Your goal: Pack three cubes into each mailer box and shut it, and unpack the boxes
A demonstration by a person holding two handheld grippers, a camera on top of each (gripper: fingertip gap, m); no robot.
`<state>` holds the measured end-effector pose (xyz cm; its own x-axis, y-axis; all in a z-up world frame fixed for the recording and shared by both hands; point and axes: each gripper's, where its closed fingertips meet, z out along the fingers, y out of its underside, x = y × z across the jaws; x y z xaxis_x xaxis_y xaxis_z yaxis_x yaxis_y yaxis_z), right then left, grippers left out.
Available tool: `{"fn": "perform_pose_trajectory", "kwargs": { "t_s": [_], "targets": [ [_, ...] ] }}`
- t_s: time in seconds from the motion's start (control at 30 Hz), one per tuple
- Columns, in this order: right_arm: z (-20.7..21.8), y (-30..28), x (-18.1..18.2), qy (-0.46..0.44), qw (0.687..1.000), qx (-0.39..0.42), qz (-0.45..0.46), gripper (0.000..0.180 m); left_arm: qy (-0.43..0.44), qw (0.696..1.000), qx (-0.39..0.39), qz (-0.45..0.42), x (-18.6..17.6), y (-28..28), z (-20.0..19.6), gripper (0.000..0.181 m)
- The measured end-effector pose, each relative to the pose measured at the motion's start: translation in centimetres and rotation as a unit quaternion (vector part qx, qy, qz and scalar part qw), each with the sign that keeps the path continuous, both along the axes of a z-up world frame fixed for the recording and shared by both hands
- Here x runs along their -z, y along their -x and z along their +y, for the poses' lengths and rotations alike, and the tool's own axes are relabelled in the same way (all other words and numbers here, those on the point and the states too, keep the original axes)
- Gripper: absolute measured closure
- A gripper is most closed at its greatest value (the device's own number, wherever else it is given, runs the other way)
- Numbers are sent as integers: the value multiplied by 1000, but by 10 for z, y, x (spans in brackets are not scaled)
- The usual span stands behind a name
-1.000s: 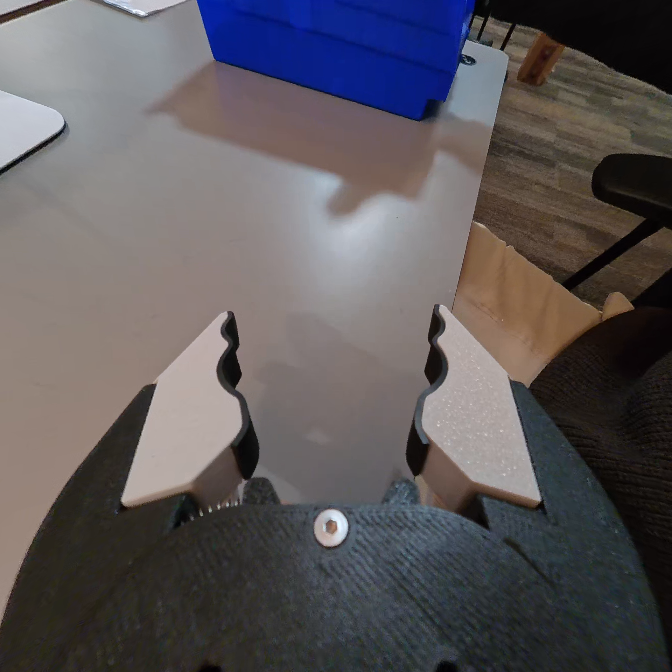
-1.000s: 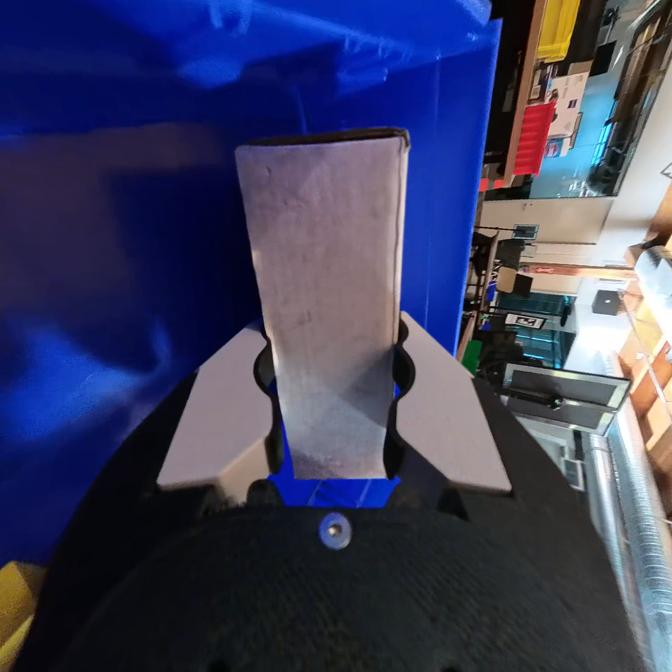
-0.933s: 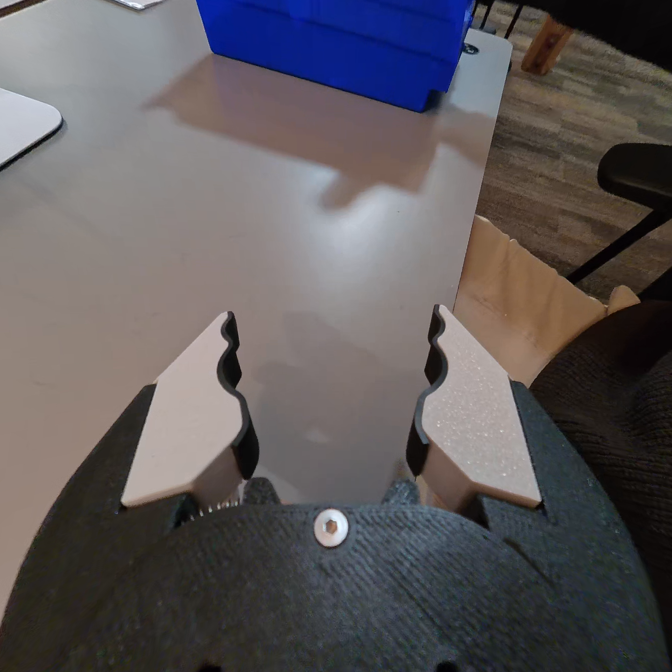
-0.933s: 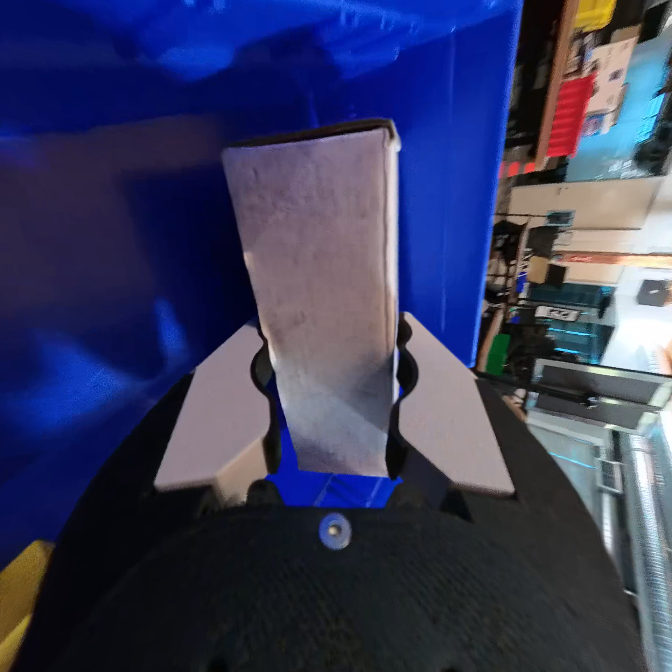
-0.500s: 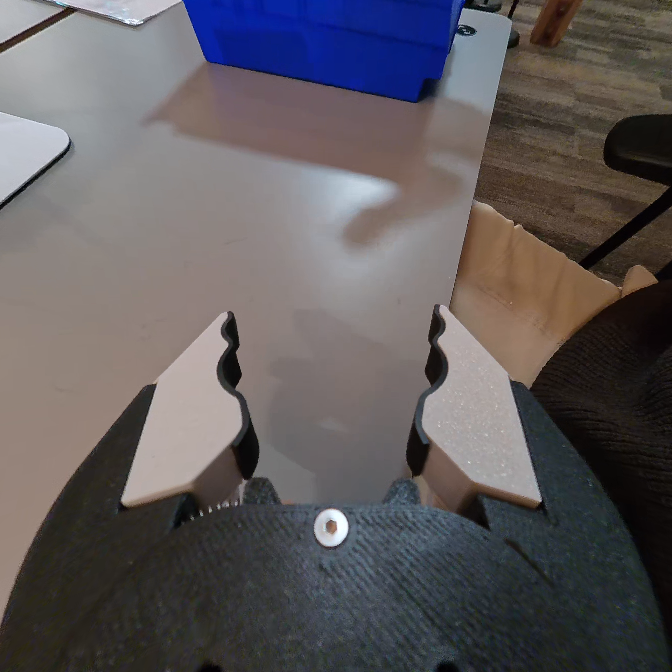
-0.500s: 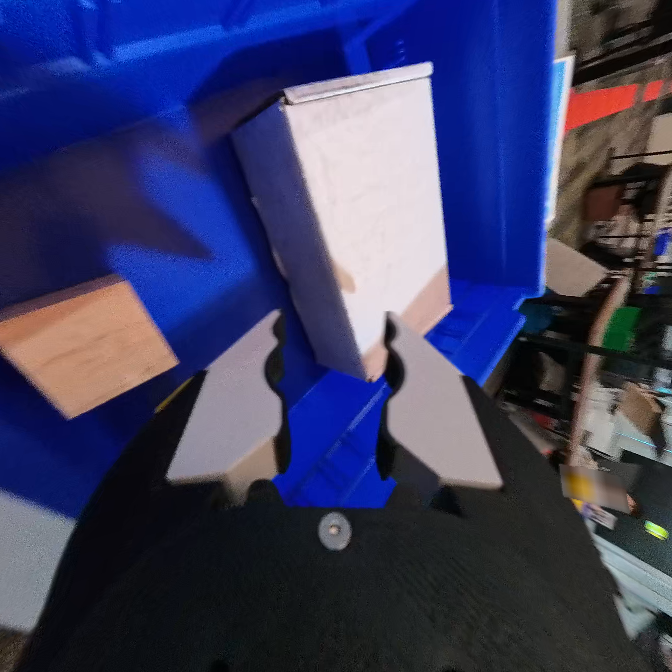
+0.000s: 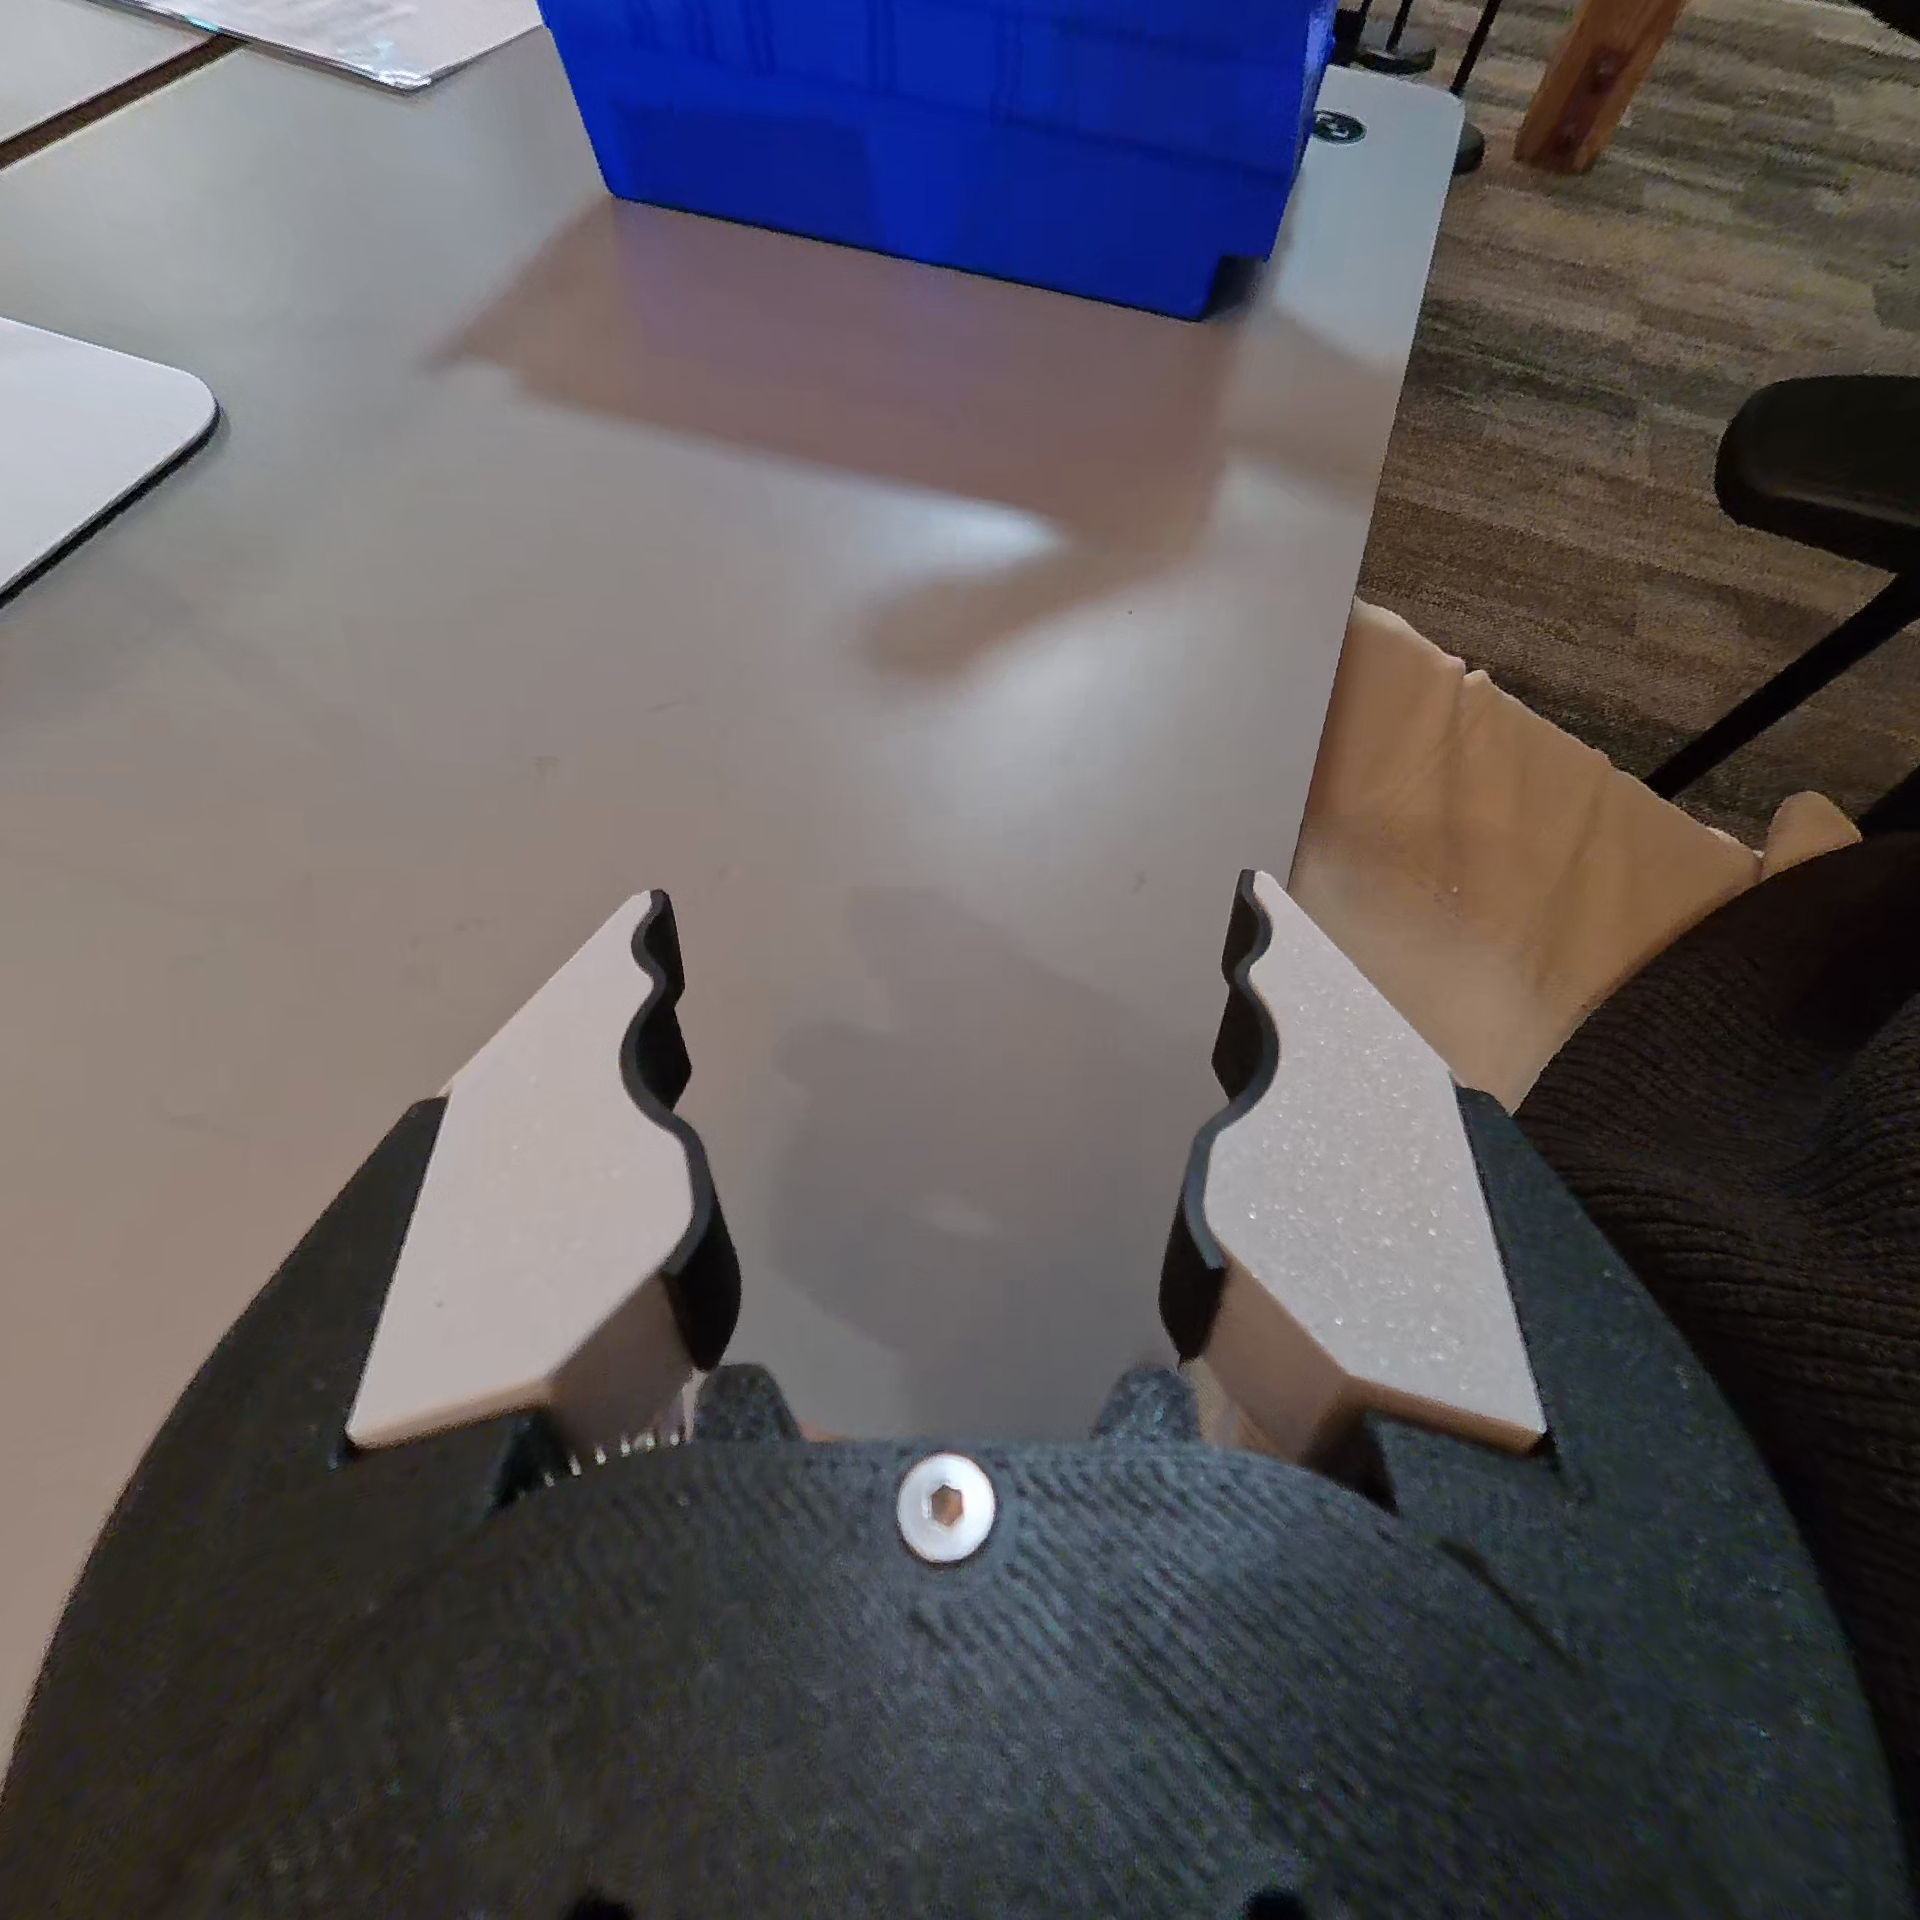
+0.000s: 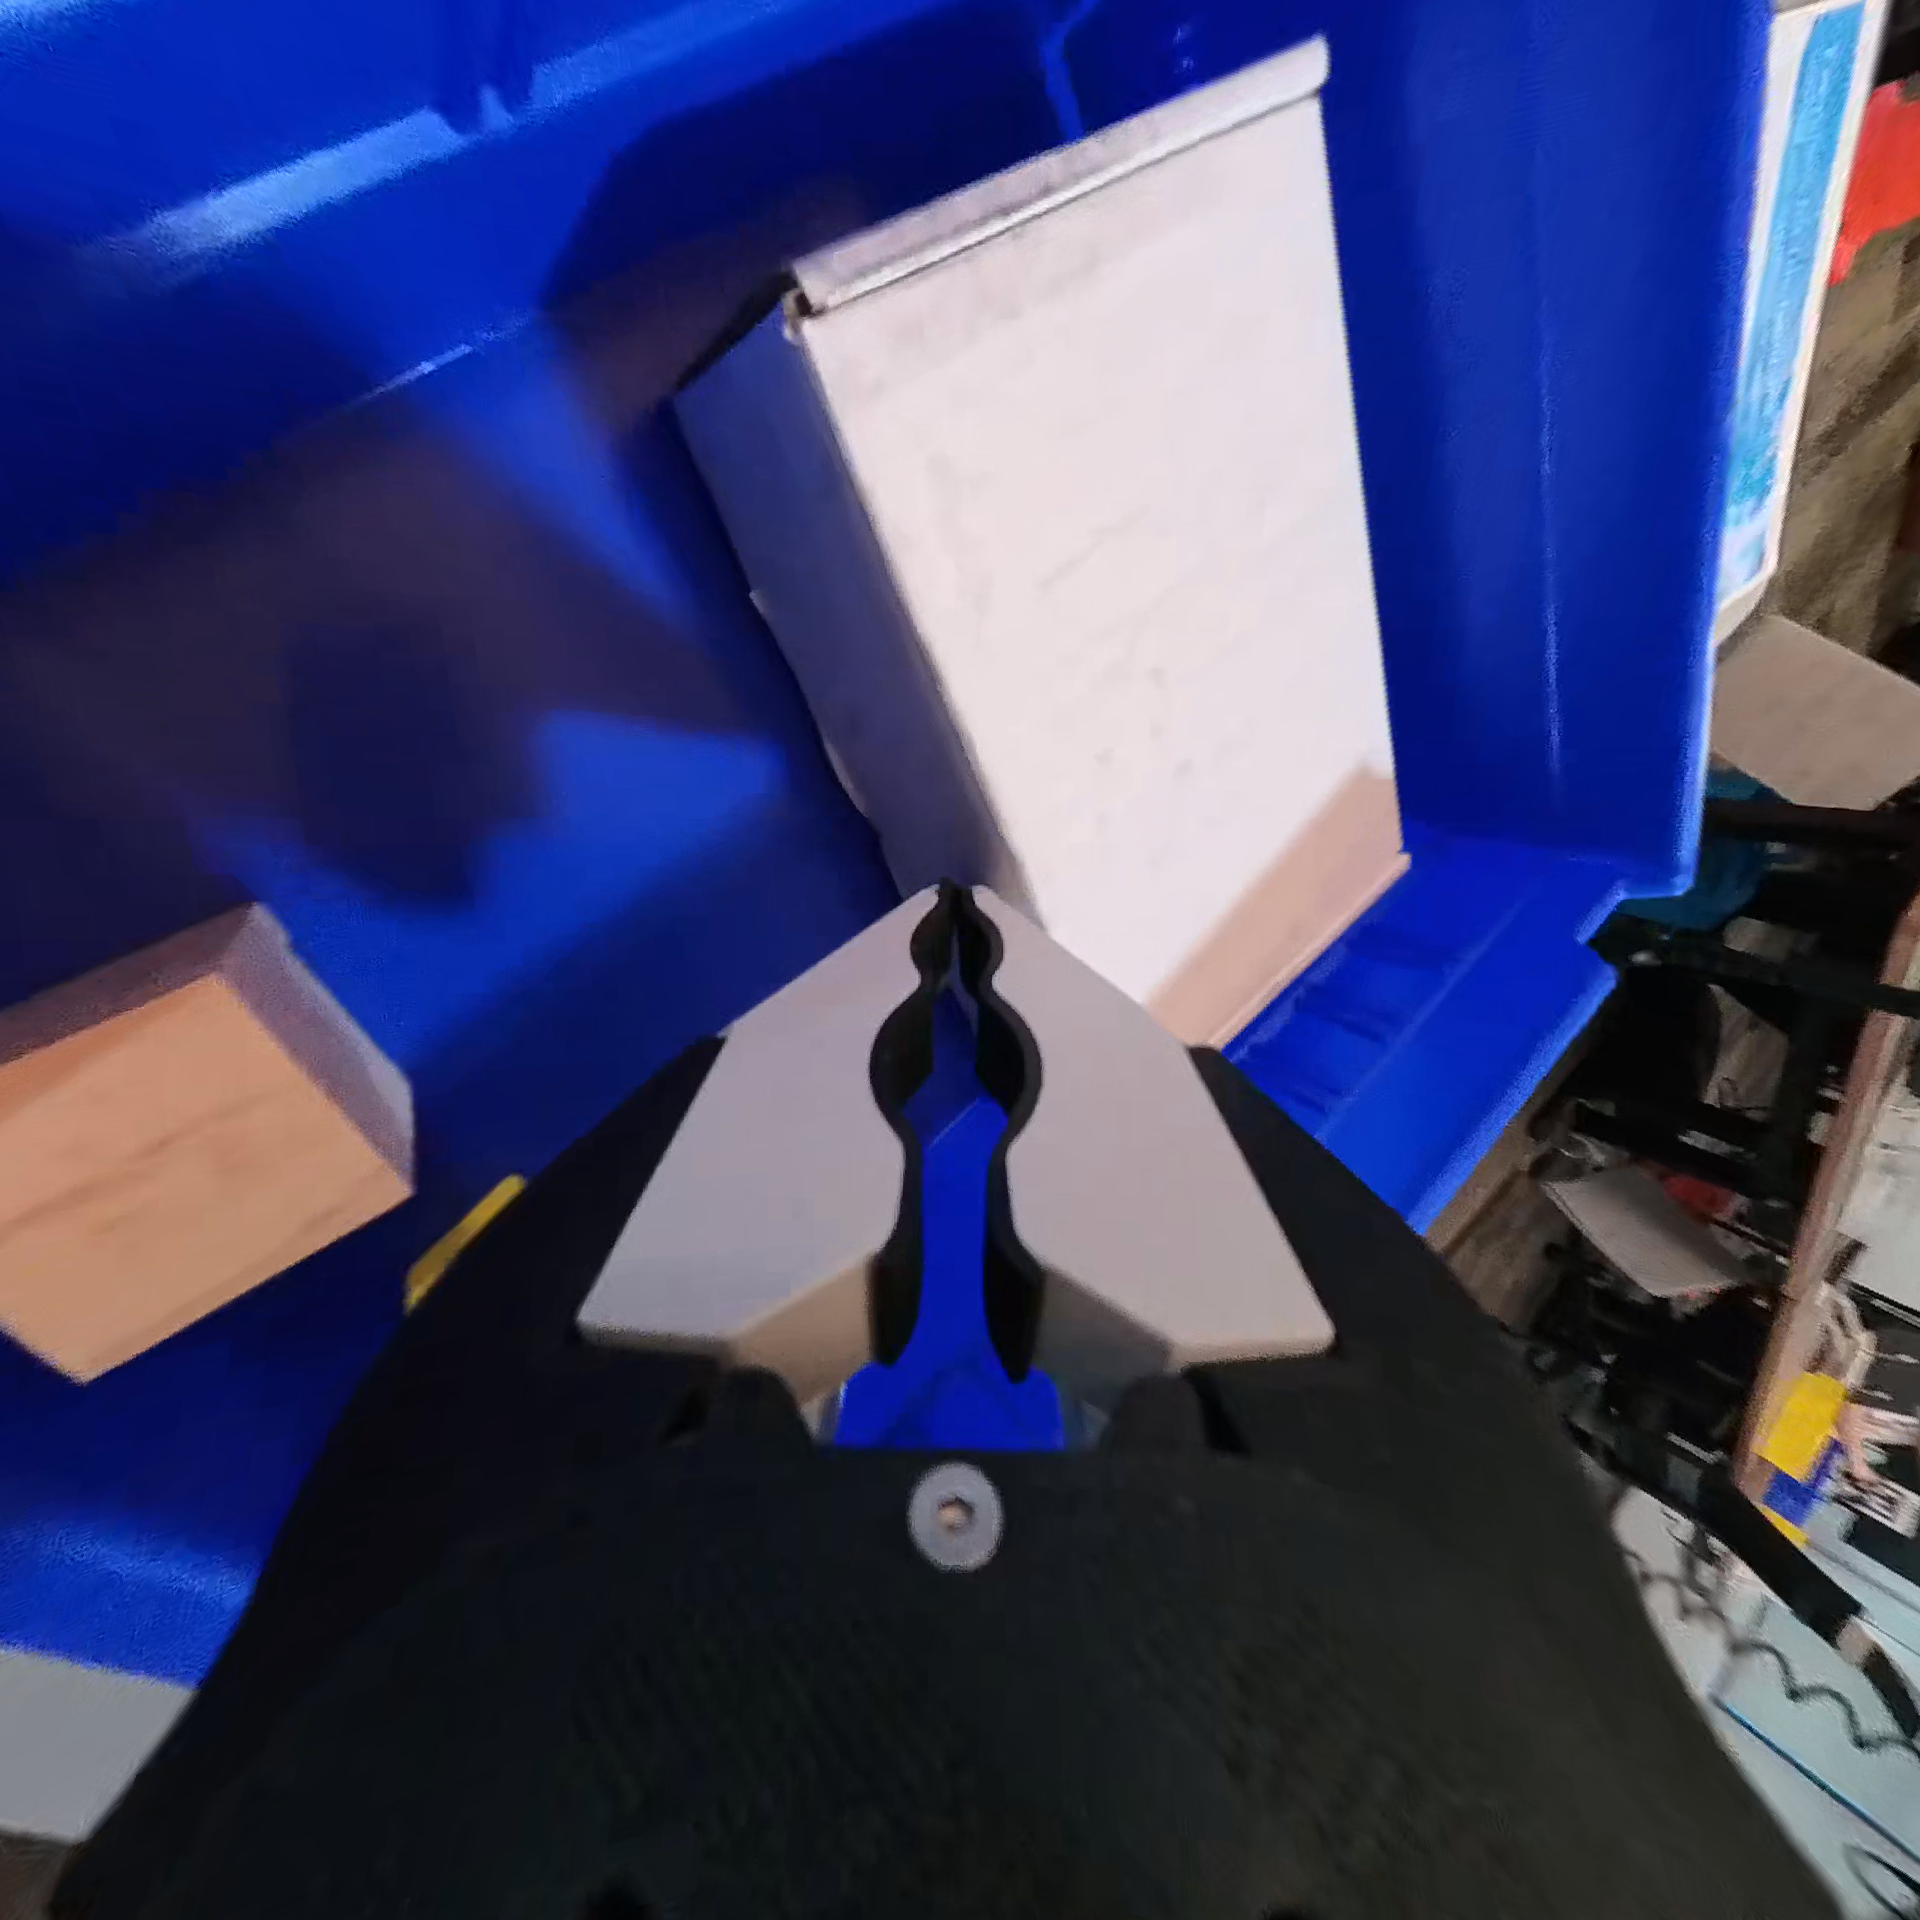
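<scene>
In the right wrist view a white closed mailer box (image 8: 1091, 571) leans on end inside the blue bin (image 8: 1507, 416), against its far wall. A wooden cube (image 8: 177, 1143) lies in the bin to the left, with a yellow bit (image 8: 457, 1242) beside it. My right gripper (image 8: 951, 896) is shut and empty, its tips just in front of the box's lower near corner. My left gripper (image 7: 954, 894) is open and empty, low over the grey table (image 7: 520, 675). The blue bin (image 7: 935, 156) stands far ahead of it.
A white pad (image 7: 83, 447) lies at the table's left and papers (image 7: 343, 42) at the far left. The table's right edge runs close to my left gripper, with a person's lap (image 7: 1507, 831), dark sleeve (image 7: 1766, 1143) and a black chair (image 7: 1818, 468) beyond it. The left gripper's tips are roughly 45 cm from the right gripper's. The wooden cube (image 8: 177, 1143) is closer to my right gripper, around 11 cm from its tips; the left tips are 40 cm off.
My right gripper let go of the mailer box inside the bin, drew back and shut empty. The left gripper stayed open and shifted only slightly over the table.
</scene>
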<state>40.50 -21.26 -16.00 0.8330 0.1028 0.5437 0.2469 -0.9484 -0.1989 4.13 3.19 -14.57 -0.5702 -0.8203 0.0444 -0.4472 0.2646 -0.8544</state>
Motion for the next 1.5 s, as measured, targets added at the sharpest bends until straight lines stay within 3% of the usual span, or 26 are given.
{"fn": "perform_pose_trajectory", "kwargs": {
  "t_s": [0.03,0.27,0.37,0.47,0.57,0.63,0.7,0.8,0.87,1.0,1.13,1.33,1.5],
  "targets": [
    [1,-4,1,10,1000,1,-11,180,1,1000,-1,0,1,0,1,77],
    [10,-3,-2,34,999,-6,-11,180,7,1000,-5,-19,-8,-1,3,81],
    [17,9,-21,8,1000,-14,-14,180,9,1000,-7,-20,-10,-1,5,81],
    [54,41,-79,-141,989,-35,-10,179,19,999,-19,-36,-19,-3,7,82],
    [100,105,-143,-294,950,-101,38,170,69,993,-39,-82,-63,-4,15,79],
    [125,155,-163,-325,930,-157,74,160,87,986,-71,-125,-100,-3,37,79],
    [145,206,-160,-312,919,-210,116,149,86,977,-107,-160,-133,3,70,79],
    [171,273,-132,-279,906,-264,176,135,68,965,-163,-196,-171,22,135,86],
    [184,312,-102,-246,900,-288,215,127,32,970,-177,-164,-177,36,179,82],
    [201,364,-42,-165,901,-323,238,119,-131,976,-173,-13,-141,70,280,64],
    [218,389,-17,-138,901,-344,226,124,-234,951,-163,117,-86,102,359,60],
    [226,401,-16,-136,892,-353,246,129,-303,899,-172,265,-9,122,419,50],
    [228,398,-23,-162,886,-345,265,136,-285,897,-162,295,22,108,425,29]
  ]
}}
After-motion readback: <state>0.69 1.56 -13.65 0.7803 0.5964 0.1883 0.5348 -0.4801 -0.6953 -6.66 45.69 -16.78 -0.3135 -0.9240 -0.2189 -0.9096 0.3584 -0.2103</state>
